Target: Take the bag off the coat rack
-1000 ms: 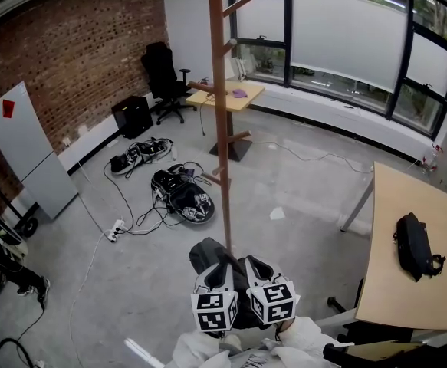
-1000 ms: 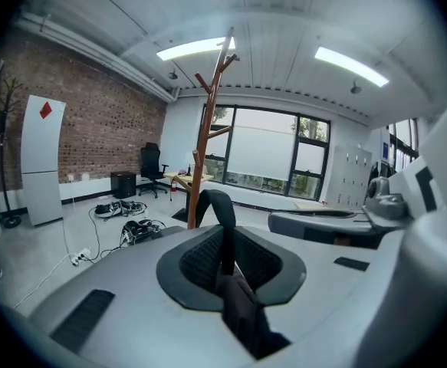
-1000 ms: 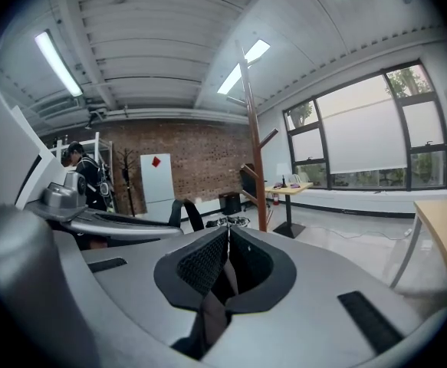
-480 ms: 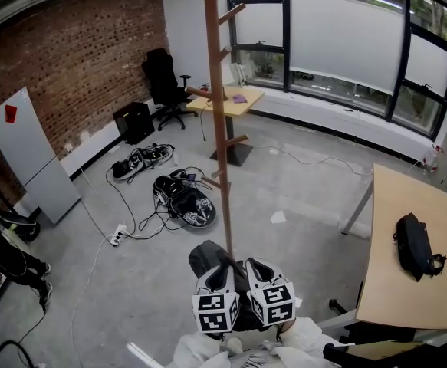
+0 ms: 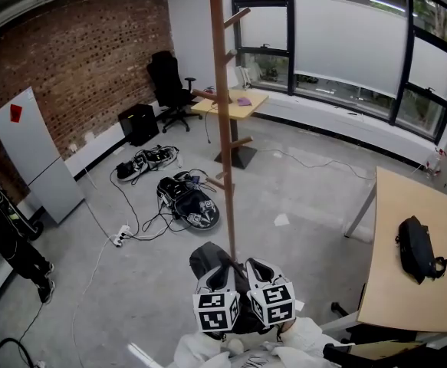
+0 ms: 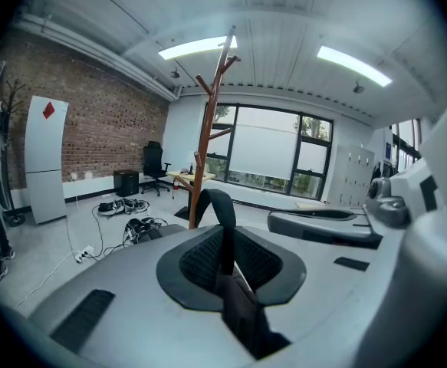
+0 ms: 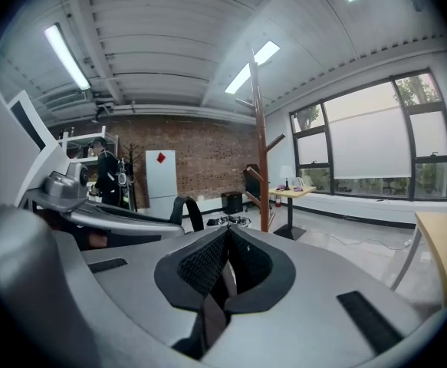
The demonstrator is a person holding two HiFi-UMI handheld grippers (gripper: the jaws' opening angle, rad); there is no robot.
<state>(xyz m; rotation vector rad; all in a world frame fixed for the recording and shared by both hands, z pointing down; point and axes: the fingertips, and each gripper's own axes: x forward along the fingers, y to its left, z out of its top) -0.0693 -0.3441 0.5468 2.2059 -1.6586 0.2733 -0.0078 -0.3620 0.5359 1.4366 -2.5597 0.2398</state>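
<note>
Over the last second almost nothing has moved: the left gripper [image 6: 223,240] stays clamped on the black strap [image 6: 217,205] of the bag, and the right gripper [image 7: 225,251] sits just beside it, jaws together with nothing I can make out between them. The bag [image 5: 205,256] hangs low, just in front of the foot of the rack [image 5: 223,129] and apparently clear of every peg. The lift-off therefore looks done, and what is left is probably carrying it away.

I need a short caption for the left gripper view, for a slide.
Left tool closed on a black strap, wooden coat rack standing beyond.
</note>
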